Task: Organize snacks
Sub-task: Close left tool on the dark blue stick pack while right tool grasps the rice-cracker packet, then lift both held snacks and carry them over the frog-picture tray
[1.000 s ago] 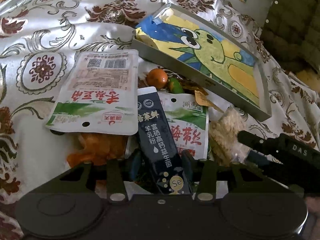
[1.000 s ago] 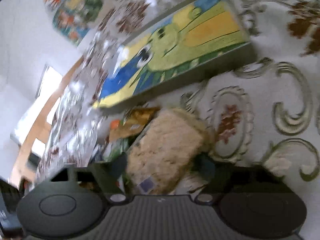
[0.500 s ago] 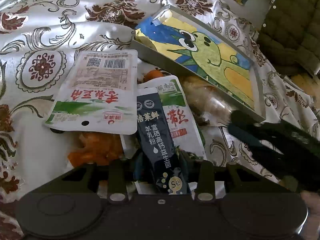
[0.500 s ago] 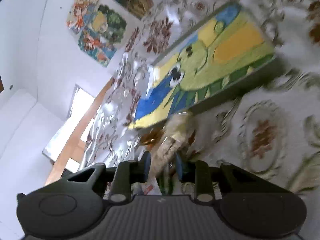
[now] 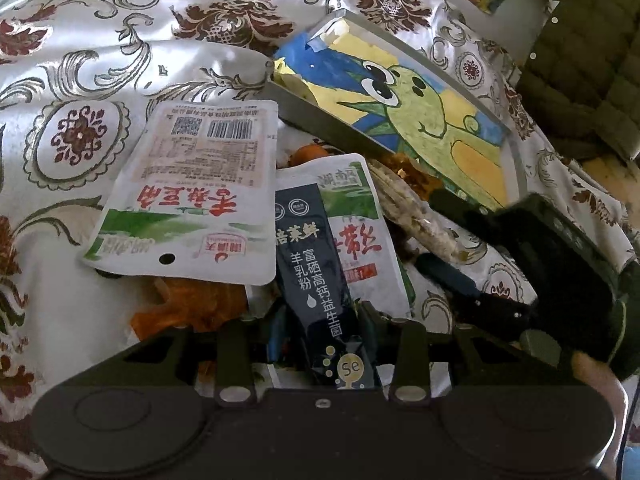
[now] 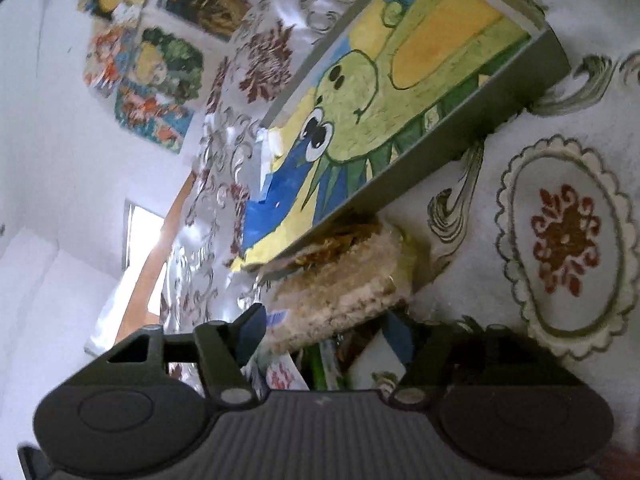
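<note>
Open patterned cloth [image 5: 120,40] lies left of the snack pile. White pouch [image 5: 192,200] sits leftmost, its right edge overlapping the dark sachet [image 5: 316,276]. Left gripper [image 5: 320,332] pinches the dark sachet's lower end. The frog-painted tray [image 5: 400,100] tilts behind, its near edge resting over the pile. Right gripper [image 6: 324,332] is spread, jaws just opened; the rice-cracker pack [image 6: 344,280] lies between them, unpressed, tucked under the tray edge. 0.5 s earlier it was pinched narrow.
</note>
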`<state>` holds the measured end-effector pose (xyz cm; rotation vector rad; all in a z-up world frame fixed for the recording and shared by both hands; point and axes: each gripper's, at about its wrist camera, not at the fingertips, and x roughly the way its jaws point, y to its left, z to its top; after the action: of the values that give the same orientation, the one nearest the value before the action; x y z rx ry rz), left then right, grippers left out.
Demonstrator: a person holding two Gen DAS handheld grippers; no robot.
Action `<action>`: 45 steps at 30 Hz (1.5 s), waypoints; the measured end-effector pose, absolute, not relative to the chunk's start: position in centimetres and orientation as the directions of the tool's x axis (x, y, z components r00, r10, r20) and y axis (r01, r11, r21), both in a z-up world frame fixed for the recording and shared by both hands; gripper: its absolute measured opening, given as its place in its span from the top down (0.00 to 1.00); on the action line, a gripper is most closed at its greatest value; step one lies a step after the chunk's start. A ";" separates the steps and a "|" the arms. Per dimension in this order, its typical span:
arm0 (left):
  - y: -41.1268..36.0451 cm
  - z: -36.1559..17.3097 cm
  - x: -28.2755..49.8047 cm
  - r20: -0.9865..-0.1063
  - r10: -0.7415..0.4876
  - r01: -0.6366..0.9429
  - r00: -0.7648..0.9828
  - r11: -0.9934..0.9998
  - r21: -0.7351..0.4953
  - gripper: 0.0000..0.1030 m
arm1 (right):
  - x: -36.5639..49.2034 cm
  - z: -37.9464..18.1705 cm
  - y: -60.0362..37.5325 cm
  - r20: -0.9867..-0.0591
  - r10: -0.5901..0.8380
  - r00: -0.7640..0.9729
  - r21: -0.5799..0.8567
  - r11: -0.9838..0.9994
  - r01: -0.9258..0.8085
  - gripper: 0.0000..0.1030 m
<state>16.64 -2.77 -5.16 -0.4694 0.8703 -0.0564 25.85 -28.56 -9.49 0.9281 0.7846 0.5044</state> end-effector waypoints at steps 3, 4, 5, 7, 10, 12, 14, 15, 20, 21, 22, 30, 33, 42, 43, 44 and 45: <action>-2.7 -5.1 16.8 -0.725 -0.237 -0.142 0.647 0.897 -0.419 0.61 | 26.7 -10.2 -28.2 -0.382 0.666 0.641 0.869 0.494 0.005 0.49; -2.7 -5.1 16.8 -0.725 -0.237 -0.143 0.646 0.896 -0.421 0.61 | 26.8 -10.4 -28.1 -0.381 0.658 0.650 0.873 0.488 0.018 0.51; -2.7 -5.1 16.8 -0.725 -0.237 -0.144 0.647 0.895 -0.422 0.61 | 26.9 -10.7 -28.1 -0.375 0.657 0.654 0.880 0.475 0.028 0.55; -2.8 -5.2 16.7 -0.723 -0.233 -0.143 0.650 0.897 -0.418 0.63 | 26.8 -11.1 -28.2 -0.363 0.654 0.663 0.890 0.455 0.039 0.59; -2.8 -5.1 16.4 -0.717 -0.234 -0.134 0.656 0.899 -0.416 0.66 | 26.6 -11.5 -28.7 -0.350 0.654 0.670 0.908 0.413 0.072 0.68; -2.7 -5.0 16.2 -0.714 -0.239 -0.134 0.658 0.896 -0.424 0.71 | 26.6 -11.6 -29.2 -0.342 0.656 0.673 0.917 0.389 0.087 0.74; -2.8 -5.1 15.7 -0.712 -0.248 -0.133 0.657 0.892 -0.433 0.77 | 26.4 -11.3 -29.8 -0.351 0.648 0.676 0.914 0.395 0.096 0.77; -2.8 -5.1 15.5 -0.713 -0.252 -0.133 0.655 0.890 -0.437 0.78 | 26.1 -11.1 -30.0 -0.364 0.640 0.677 0.906 0.411 0.098 0.77; -3.5 -5.0 14.2 -0.709 -0.265 -0.131 0.654 0.883 -0.451 0.81 | 24.2 -9.1 -31.3 -0.398 0.621 0.676 0.871 0.487 0.065 0.78; -3.6 -4.9 14.0 -0.706 -0.267 -0.130 0.656 0.881 -0.454 0.82 | 23.9 -8.4 -31.5 -0.409 0.609 0.680 0.855 0.517 0.051 0.78; -3.7 -4.8 13.7 -0.704 -0.269 -0.129 0.658 0.880 -0.457 0.82 | 23.5 -7.6 -31.7 -0.417 0.596 0.687 0.837 0.546 0.035 0.78; -4.6 -3.5 12.2 -0.689 -0.277 -0.126 0.669 0.872 -0.473 0.84 | 19.7 -2.3 -33.1 -0.427 0.530 0.733 0.725 0.685 -0.073 0.78; -5.0 -2.8 11.7 -0.678 -0.281 -0.118 0.679 0.870 -0.479 0.85 | 18.6 -1.3 -33.5 -0.423 0.514 0.747 0.694 0.713 -0.098 0.78; -6.3 0.4 14.0 -0.622 -0.293 -0.060 0.726 0.874 -0.482 0.85 | 19.8 0.0 -34.0 -0.346 0.475 0.809 0.639 0.751 -0.168 0.78; -6.4 0.8 14.6 -0.614 -0.296 -0.050 0.732 0.875 -0.481 0.85 | 20.3 0.0 -34.0 -0.341 0.470 0.814 0.634 0.754 -0.170 0.78; -6.6 1.3 15.2 -0.605 -0.299 -0.040 0.738 0.876 -0.481 0.85 | 20.8 0.1 -34.0 -0.336 0.466 0.819 0.630 0.758 -0.172 0.78; -6.8 1.7 16.0 -0.596 -0.302 -0.029 0.744 0.876 -0.481 0.85 | 21.4 0.2 -34.0 -0.332 0.460 0.824 0.623 0.762 -0.174 0.78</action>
<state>16.03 -6.77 1.72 -0.4899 0.7225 -0.1561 21.35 -34.02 0.15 0.6136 0.4955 0.3603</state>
